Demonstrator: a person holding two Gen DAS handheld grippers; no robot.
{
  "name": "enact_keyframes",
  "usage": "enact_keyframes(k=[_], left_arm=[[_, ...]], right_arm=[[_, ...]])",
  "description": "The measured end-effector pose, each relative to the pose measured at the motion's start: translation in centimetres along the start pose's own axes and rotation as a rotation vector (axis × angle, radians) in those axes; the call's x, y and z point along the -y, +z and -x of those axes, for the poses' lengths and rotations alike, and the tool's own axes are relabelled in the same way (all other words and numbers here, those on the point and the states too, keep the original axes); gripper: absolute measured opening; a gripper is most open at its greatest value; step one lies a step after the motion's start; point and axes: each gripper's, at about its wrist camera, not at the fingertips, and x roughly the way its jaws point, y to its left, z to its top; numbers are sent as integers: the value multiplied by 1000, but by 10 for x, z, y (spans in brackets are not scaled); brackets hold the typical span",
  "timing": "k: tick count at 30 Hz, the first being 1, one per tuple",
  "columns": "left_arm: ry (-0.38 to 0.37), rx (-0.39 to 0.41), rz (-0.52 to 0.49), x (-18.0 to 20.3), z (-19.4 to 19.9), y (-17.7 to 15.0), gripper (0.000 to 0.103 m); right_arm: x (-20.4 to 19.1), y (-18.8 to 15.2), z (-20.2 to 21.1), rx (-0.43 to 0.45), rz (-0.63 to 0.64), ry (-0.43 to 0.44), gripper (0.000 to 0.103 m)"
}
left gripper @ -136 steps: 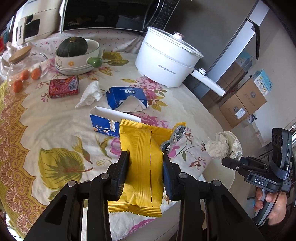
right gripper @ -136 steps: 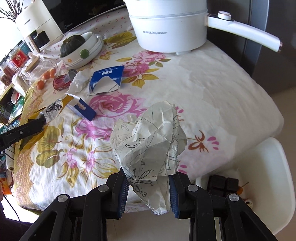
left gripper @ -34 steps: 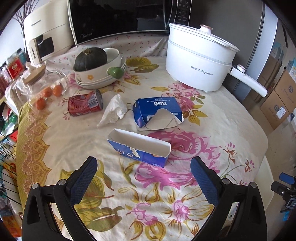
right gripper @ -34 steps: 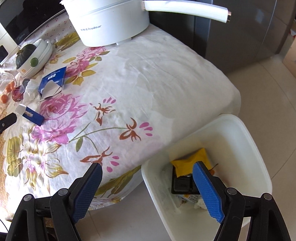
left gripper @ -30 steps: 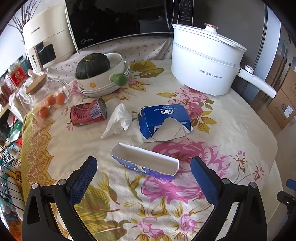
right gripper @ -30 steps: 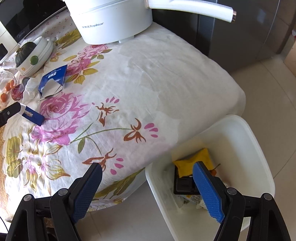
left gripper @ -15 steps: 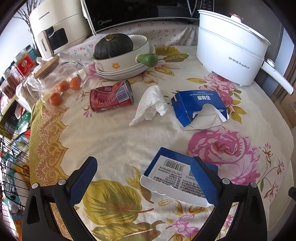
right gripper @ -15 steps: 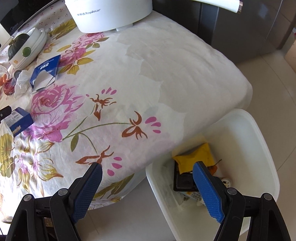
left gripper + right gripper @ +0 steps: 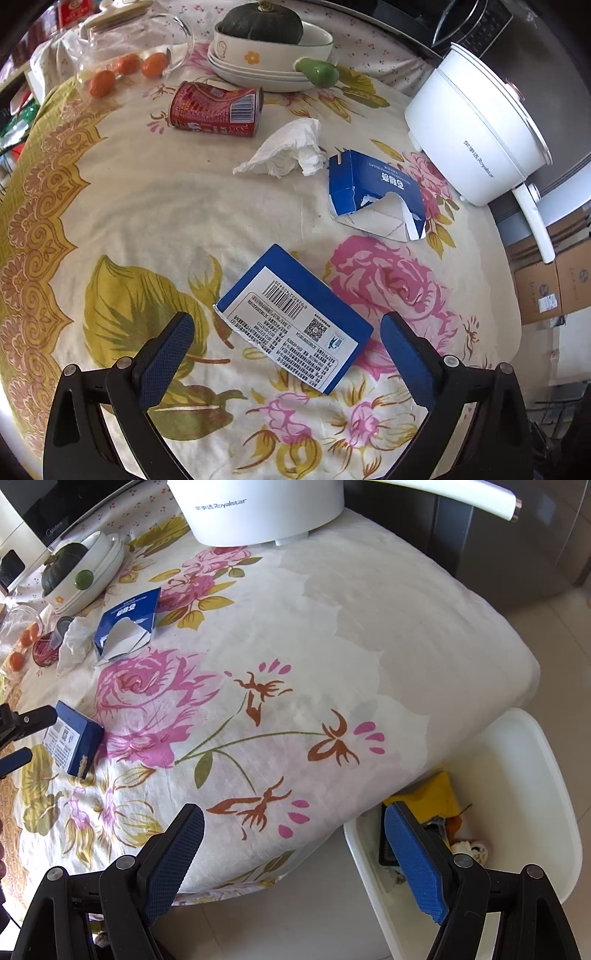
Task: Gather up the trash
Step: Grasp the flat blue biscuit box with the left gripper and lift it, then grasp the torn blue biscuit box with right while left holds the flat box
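Left gripper [image 9: 286, 338] spread wide over a flat blue cardboard box [image 9: 295, 319], holding nothing.
The box lies barcode-up on the floral tablecloth [image 9: 147, 206], between the jaws, untouched; right gripper [image 9: 293, 843] gapes empty beside the white plastic bin [image 9: 535, 812].

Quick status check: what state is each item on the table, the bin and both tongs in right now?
Left tongs: open, empty, over the box.
Right tongs: open, empty.
Blue barcode box: flat, label up.
Torn blue carton: ripped open.
Red can: on its side.
Tissue: crumpled.
Electric pot: lidded.
White bin: holds trash.
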Motion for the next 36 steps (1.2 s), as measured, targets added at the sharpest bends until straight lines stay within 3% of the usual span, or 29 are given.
enact_keyframes(k=[7,12,15,18,21,24,28,36], left_arm=[[129,52,77,28,-28,-9,102],[154,55,83,29,-37,-17,100],[125,39,73,24,-31,-19,97],[103,29,61,10,-22,-22,81],[29,-2,31,-5,-16,-21,71],[-49,-52,-21,-16,-12,-19,69],[-100,-85,-72,-30,-1,-17,65],[-109,-8,-178,-58,42,2,65]], right_arm=[[16,0,-4,-15,-28,-23,84],[28,-2,-6,-26,-39,-49,84],[30,-3,-7,-28,-38,-60,84],[27,-2,-8,-27,-40,-58,84],[19,0,-8,-21,-38,-44,84],[9,1,-9,-20,-29,-33,84],[-9,3,-11,-13,-15,-22,84],[-52,31,-20,17,-41,51,85]])
